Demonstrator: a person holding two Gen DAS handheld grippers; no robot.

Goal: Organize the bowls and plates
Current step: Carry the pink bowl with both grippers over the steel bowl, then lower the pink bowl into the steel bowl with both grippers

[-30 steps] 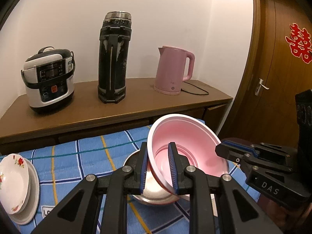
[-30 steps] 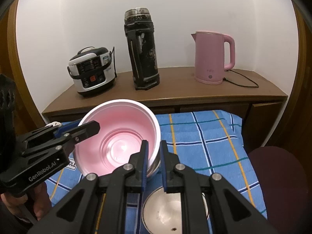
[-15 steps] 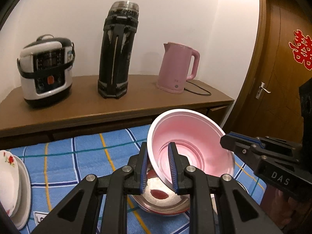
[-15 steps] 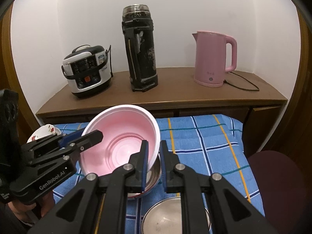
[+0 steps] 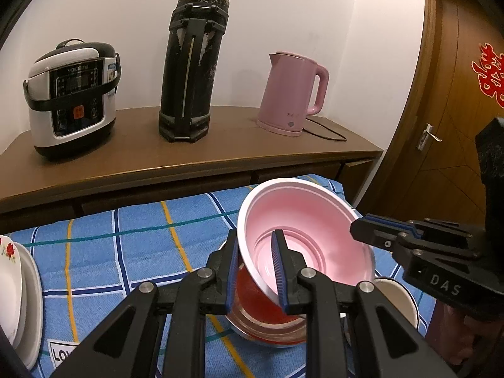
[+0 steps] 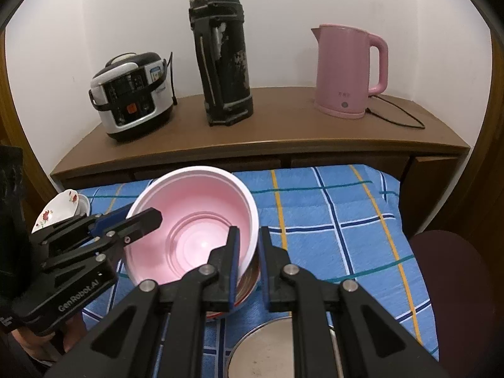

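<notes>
A pink bowl [image 5: 308, 220] [image 6: 195, 230] hangs tilted just over a steel bowl [image 5: 267, 324] [image 6: 249, 286] on the blue checked cloth, its lower side inside that bowl. My left gripper [image 5: 255, 245] is shut on the pink bowl's near rim, and it also shows as the left gripper [image 6: 141, 218] in the right wrist view. My right gripper [image 6: 249, 239] is shut on the opposite rim and appears as the right gripper [image 5: 359, 230] in the left wrist view. A second steel bowl [image 6: 277, 349] sits below it.
Stacked white plates with a floral dish [image 5: 19, 286] [image 6: 60, 209] lie at the cloth's left edge. A white enamel bowl [image 5: 397, 299] sits right of the steel bowl. Behind, a wooden sideboard [image 6: 283, 126] carries a rice cooker [image 6: 132, 110], a black flask [image 6: 223, 53] and a pink kettle [image 6: 346, 69]. A maroon stool [image 6: 453, 283] stands right.
Both grippers have carried the pink bowl down and forward, so it now sits lower over the steel bowl. Both grips on the rim are unchanged.
</notes>
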